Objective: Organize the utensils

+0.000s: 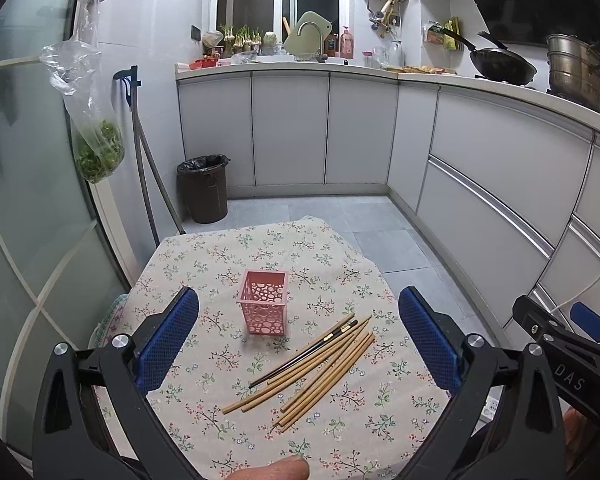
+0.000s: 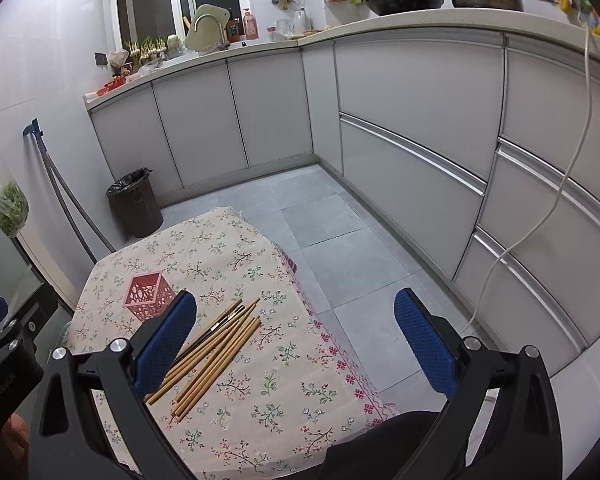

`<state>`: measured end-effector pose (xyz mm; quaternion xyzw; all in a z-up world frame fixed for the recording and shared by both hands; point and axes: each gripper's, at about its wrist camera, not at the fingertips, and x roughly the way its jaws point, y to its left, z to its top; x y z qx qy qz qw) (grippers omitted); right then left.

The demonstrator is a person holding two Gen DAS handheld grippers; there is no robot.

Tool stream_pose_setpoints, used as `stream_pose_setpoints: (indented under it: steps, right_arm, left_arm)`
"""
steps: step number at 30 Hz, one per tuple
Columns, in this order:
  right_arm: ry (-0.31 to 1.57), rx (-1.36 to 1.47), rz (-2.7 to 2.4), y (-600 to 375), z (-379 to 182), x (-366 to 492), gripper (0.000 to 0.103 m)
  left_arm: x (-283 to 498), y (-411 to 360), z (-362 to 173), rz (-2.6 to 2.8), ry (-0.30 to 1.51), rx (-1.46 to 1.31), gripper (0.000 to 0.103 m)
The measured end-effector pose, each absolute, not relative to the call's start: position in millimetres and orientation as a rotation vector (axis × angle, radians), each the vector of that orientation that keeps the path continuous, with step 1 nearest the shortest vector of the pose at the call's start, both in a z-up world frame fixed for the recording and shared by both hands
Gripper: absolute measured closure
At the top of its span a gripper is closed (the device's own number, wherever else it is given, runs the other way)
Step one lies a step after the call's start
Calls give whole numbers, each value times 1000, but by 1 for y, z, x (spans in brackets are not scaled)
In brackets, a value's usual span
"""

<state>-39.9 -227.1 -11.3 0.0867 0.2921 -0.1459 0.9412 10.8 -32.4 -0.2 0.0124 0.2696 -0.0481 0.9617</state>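
A pink perforated utensil holder [image 1: 263,302] stands upright and empty on the floral tablecloth [image 1: 204,272]. Several bamboo chopsticks [image 1: 320,376] and one dark chopstick [image 1: 304,354] lie loose in a pile just right of it. My left gripper [image 1: 298,336] is open and empty, held above the table with the holder and pile between its fingers in view. My right gripper [image 2: 296,340] is open and empty, over the table's right edge; the chopsticks [image 2: 216,354] lie by its left finger and the holder [image 2: 150,294] is further left.
A dark bin [image 1: 203,188] and a mop stand on the grey tile floor beyond the table. White cabinets [image 1: 500,184] run along the back and right. A white cable [image 2: 540,216] hangs down the cabinet fronts. A bag of greens [image 1: 98,152] hangs at left.
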Motion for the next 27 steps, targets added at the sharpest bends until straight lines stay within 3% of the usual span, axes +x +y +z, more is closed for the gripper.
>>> stream_pose_setpoints:
  steps: [27]
  right_arm:
    - [630, 199, -297, -233, -22, -35, 6]
  left_arm:
    - [17, -32, -8, -102, 568, 21, 7]
